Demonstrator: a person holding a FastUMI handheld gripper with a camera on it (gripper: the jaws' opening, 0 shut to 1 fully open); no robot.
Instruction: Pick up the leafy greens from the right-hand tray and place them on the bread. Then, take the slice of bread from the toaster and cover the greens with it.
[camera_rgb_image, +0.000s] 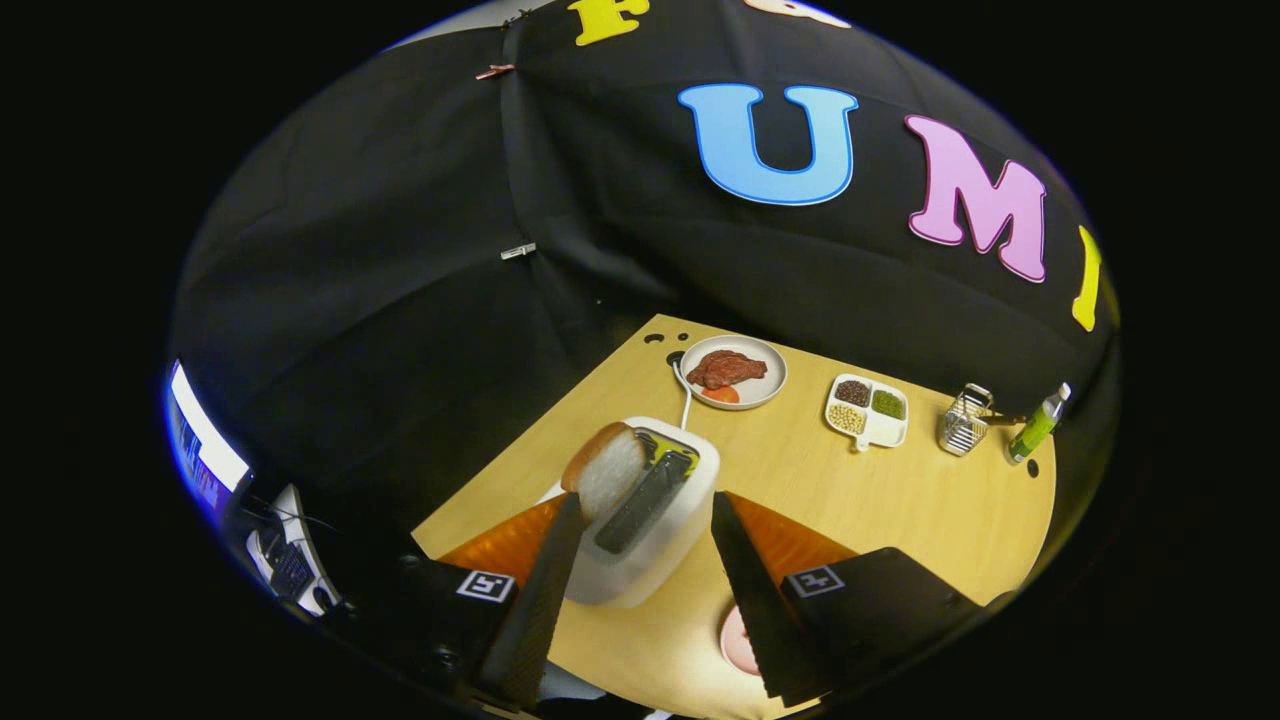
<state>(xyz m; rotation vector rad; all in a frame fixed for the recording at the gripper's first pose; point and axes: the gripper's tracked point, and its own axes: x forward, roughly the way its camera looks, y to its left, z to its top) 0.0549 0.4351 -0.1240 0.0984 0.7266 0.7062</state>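
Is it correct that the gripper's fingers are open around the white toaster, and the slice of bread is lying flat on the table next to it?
Not quite. The gripper view shows the gripper open around the white toaster, but the slice of bread stands upright in the toaster's slot, not flat on the table.

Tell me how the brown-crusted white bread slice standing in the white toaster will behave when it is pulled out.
The brown-crusted white bread slice looks thick and spongy, so probably light and easily dented. It stands well above the white toaster slot, so it should lift out freely. The open hand-held gripper straddles the toaster; its left finger is near the slice.
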